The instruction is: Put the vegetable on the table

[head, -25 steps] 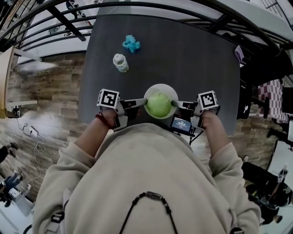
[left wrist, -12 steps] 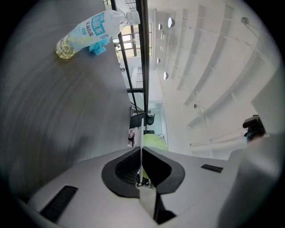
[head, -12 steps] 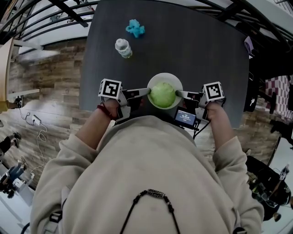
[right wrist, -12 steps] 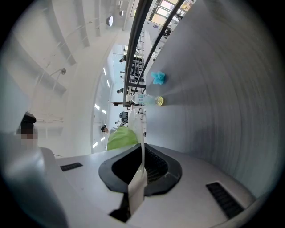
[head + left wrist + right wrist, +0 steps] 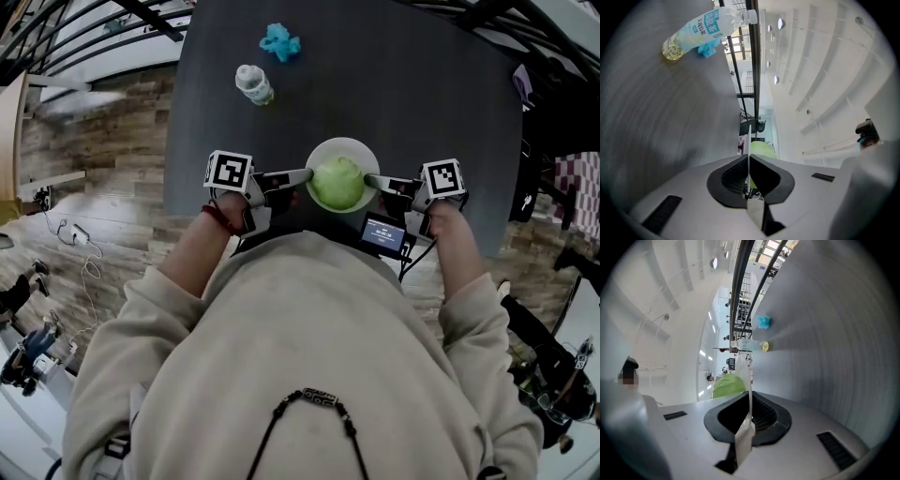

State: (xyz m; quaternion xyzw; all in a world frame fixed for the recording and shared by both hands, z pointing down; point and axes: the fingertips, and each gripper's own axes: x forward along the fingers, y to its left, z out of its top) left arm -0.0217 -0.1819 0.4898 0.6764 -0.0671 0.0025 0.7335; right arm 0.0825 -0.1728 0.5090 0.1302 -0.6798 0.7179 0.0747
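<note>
A round green vegetable (image 5: 337, 183) lies on a white plate (image 5: 342, 143) held over the near edge of the dark table (image 5: 412, 84). My left gripper (image 5: 307, 174) is shut on the plate's left rim and my right gripper (image 5: 368, 179) on its right rim. In the left gripper view the rim (image 5: 748, 140) shows as a thin white edge clamped between the pads, with the vegetable (image 5: 762, 150) behind it. The right gripper view shows the same: the rim (image 5: 749, 376) pinched, the vegetable (image 5: 726, 385) to its left. Whether the plate touches the table is hidden.
A plastic bottle (image 5: 254, 83) lies on the table's far left part, with a small blue object (image 5: 279, 42) beyond it. Dark railings run past the far edge. Wooden floor lies to the left, and a cable runs from a small screen (image 5: 380, 233) by my right hand.
Both grippers keep their grip on the plate. The right side has sunk slightly, and plate and table now sit a little higher in the head view.
</note>
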